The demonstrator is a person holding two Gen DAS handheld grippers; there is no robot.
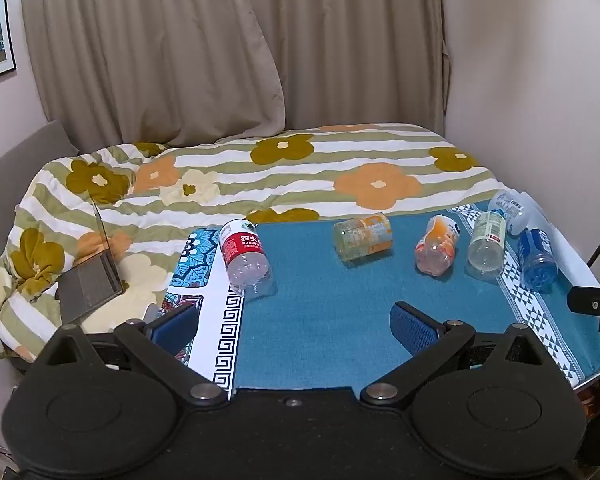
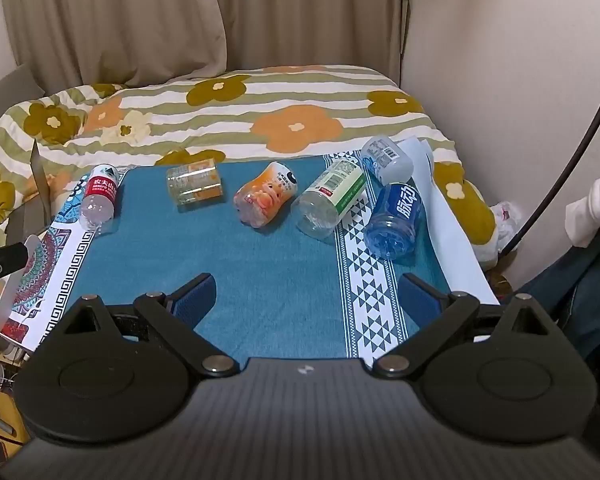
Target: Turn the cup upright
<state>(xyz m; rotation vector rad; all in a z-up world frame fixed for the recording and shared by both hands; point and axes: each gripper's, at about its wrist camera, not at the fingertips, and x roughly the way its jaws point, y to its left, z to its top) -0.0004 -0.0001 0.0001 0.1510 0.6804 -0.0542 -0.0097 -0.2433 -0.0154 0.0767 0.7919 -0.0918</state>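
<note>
Nearest to us are our own tools: the left gripper (image 1: 294,326) and the right gripper (image 2: 306,298) both hang low over the near edge of the blue cloth (image 2: 260,272), jaws spread wide and holding nothing. We see no true cup; what lies beyond on the cloth is a row of plastic bottles, all on their sides. From the cloth's left border to its right: a red-label bottle (image 2: 99,197), a yellow-label bottle (image 2: 195,186) near the far edge, an orange bottle (image 2: 266,199) about mid-cloth, a green-label bottle (image 2: 330,199), a blue bottle (image 2: 396,222) on the cloth's white triangle band, and a clear bottle (image 2: 386,159) at the far right corner, just behind the blue one. We judge that we are at the very start, with nothing upright yet and no bottle chosen. Next, we would reach forward over the cloth, straddle one bottle's body with the open fingers, close on it, then lift and turn it to stand on its base.
</note>
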